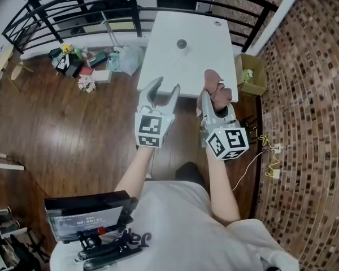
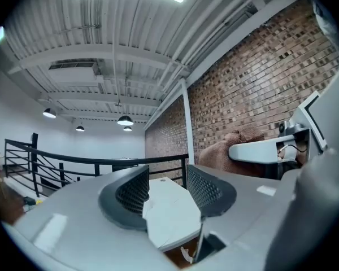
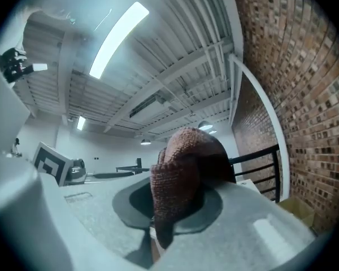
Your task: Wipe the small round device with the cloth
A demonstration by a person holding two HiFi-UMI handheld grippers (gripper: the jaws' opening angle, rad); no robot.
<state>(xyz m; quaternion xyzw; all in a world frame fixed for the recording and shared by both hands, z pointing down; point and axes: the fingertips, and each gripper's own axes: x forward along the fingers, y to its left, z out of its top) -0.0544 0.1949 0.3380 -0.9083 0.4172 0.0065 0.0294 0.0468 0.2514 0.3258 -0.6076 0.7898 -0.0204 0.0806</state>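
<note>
White bench point(image 1: 169, 75) far ahead: right gripper point(image 1: 206, 96) fingers pinch the cloth point(image 1: 216, 83), left gripper point(image 1: 162, 92) fingers spread, empty; next, I think, reach the small round device point(image 1: 182, 44).

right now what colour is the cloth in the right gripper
Reddish brown, knitted-looking; the cloth shows best in the right gripper view.

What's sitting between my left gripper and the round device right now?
Nothing: in the head view only bare white table separates the left gripper from the device.
</note>
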